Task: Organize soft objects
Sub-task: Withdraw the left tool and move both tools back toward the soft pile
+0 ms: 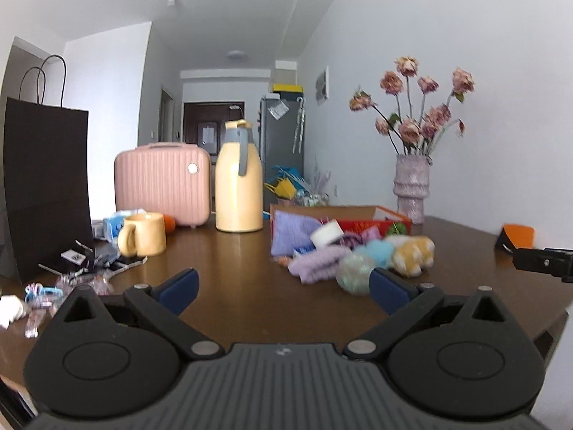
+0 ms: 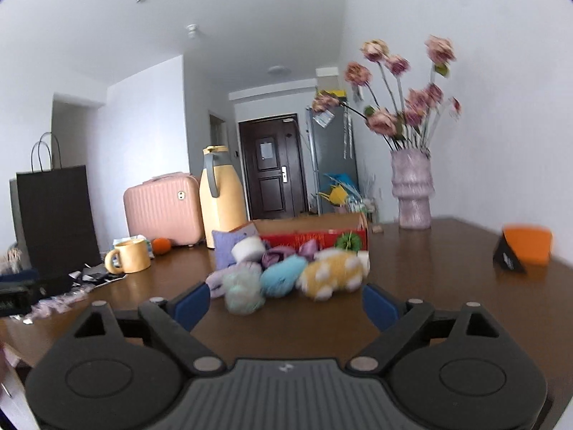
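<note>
A heap of soft things lies on the brown table in front of a red cardboard box: a yellow plush paw, a blue pompom, a pale green fuzzy ball, a lilac knitted piece, a purple cloth, a white roll. In the right wrist view the same heap shows the paw, blue ball, green ball and box. My left gripper is open, left of the heap. My right gripper is open just short of it, nothing between its fingers.
Farther back stand a cream thermos jug, a pink case, a yellow mug and a black paper bag. A vase of dried roses is at the right wall. An orange card stand sits right. Small clutter lies left.
</note>
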A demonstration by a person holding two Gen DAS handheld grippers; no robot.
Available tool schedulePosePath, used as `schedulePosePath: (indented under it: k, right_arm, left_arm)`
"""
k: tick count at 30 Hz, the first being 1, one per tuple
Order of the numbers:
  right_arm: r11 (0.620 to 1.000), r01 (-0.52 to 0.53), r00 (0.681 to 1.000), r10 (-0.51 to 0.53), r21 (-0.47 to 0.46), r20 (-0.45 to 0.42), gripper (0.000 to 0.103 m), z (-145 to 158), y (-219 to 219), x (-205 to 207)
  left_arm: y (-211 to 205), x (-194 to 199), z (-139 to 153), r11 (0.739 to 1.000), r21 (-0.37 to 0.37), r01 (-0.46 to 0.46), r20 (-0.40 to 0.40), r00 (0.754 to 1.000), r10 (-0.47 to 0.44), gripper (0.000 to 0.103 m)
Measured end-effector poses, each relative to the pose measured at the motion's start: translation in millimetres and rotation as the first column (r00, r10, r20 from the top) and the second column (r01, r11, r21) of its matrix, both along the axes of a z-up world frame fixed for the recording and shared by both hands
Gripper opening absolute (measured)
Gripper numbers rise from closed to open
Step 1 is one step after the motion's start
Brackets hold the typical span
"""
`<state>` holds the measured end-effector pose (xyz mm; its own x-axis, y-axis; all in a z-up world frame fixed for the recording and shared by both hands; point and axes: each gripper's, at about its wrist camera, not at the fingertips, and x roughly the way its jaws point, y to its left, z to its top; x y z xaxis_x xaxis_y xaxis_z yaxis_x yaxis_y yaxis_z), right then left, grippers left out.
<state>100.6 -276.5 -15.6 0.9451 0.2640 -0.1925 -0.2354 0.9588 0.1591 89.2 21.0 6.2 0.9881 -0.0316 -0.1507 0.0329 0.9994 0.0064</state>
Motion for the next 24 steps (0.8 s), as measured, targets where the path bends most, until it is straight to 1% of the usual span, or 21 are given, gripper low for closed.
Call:
schedulePosePath:
  k: [2, 5, 7, 11, 15, 18, 24]
  right_arm:
    - [1.000, -0.011, 1.000, 0.012, 0.028, -0.017, 0.096, -8, 2, -11]
    - [1.000, -0.015, 1.000, 0.015, -0.003, -0.024, 0.096, -13, 9, -13]
    - [1.000, -0.004, 1.000, 0.003, -0.018, -0.017, 0.096, -14, 11, -12]
    - [1.000, 0.001, 1.000, -0.001, -0.032, -0.022, 0.096, -17, 12, -10]
    - [0.999, 0.018, 0.999, -0.019, -0.026, -0.032, 0.096, -19, 10, -5]
    - [0.999, 0.026, 0.999, -0.027, -0.040, -0.036, 0.096, -19, 11, -2]
    - [0.998, 0.019, 0.998, -0.023, -0.068, -0.060, 0.095, -15, 16, 20]
  left_arm:
    - [0, -11, -8, 1.000, 0.000, 0.009, -0.019, 1.000, -0.009, 0.103]
    - [-2, -16, -15, 0.999, 0.023, 0.027, -0.036, 0.999, -0.026, 0.103]
    - [-5, -13, -15, 0.999, 0.038, 0.020, -0.034, 0.999, -0.019, 0.103]
    - [-3, -9, -19, 1.000, 0.013, 0.015, -0.045, 0.999, -0.015, 0.103]
    - [-6, -4, -23, 1.000, 0.016, 0.010, -0.062, 0.998, -0.009, 0.103]
    - [-7, 2, -26, 1.000, 0.015, 0.013, -0.076, 0.997, -0.012, 0.103]
    - [-9, 21, -25, 1.000, 0.015, 0.007, -0.099, 0.995, -0.005, 0.103]
